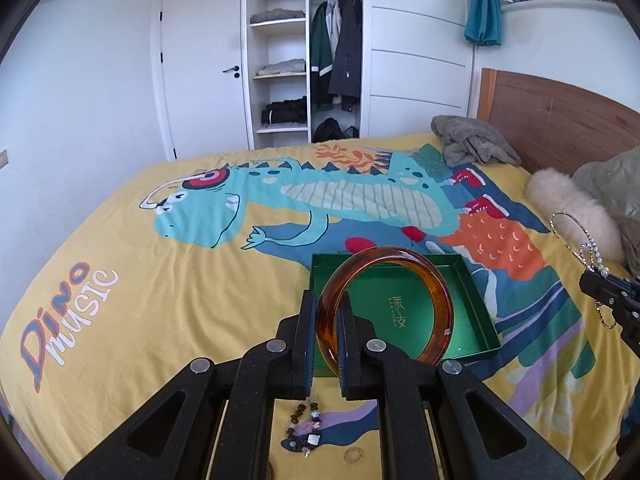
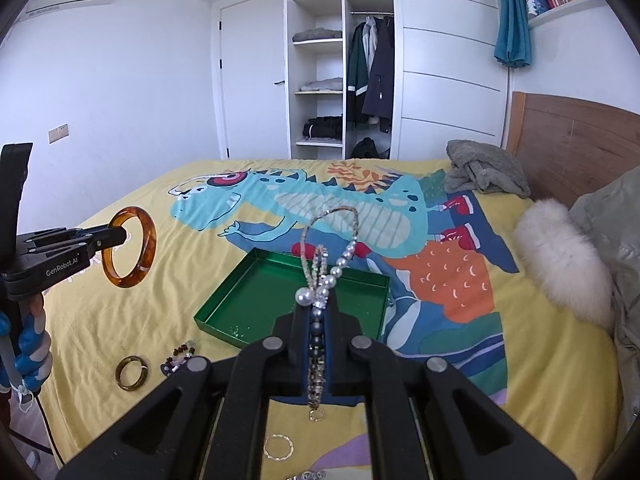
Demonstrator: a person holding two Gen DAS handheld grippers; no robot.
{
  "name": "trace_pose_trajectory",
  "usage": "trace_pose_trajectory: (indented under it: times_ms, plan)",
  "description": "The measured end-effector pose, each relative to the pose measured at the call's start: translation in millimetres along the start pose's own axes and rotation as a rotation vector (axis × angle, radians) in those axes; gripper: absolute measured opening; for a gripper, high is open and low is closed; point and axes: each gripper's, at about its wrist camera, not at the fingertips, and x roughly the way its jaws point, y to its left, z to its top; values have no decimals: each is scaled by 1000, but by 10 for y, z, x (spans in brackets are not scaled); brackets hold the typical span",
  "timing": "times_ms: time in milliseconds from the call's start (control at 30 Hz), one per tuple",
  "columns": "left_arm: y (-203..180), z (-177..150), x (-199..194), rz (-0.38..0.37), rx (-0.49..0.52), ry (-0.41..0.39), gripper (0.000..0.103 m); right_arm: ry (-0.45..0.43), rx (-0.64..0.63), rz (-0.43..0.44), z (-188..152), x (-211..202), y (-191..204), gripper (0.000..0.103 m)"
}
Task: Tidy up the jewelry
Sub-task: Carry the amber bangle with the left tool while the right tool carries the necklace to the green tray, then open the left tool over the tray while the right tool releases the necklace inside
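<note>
My left gripper (image 1: 326, 320) is shut on an amber bangle (image 1: 420, 268), held upright above the bed just before the open green box (image 1: 476, 300); the gripper (image 2: 116, 237) and bangle (image 2: 150, 240) also show at the left of the right wrist view. My right gripper (image 2: 318, 312) is shut on a pearl and crystal necklace (image 2: 340, 268), whose loop stands up above the green box (image 2: 256, 296); it also shows at the right edge of the left wrist view (image 1: 588, 248).
On the yellow dinosaur bedspread (image 2: 120, 312) near me lie a brown ring bangle (image 2: 131, 373), a beaded bracelet (image 2: 180, 356) and a thin gold ring (image 2: 278, 447). A grey cloth (image 2: 484, 172), a fluffy white pillow (image 2: 560, 256) and the wooden headboard (image 2: 568, 140) are at the right.
</note>
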Motion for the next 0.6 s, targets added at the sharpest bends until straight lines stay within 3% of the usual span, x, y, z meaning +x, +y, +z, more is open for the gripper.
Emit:
trace_pose_trajectory:
  times_ms: [333,600]
  plan:
    - [-146,-207,1630,-13,-17,205,9,160,61,40,-355,1658,-198,5]
    - [-294,-409,2352,14,-5,305,9,306,96,47,-748,2499,-301,5]
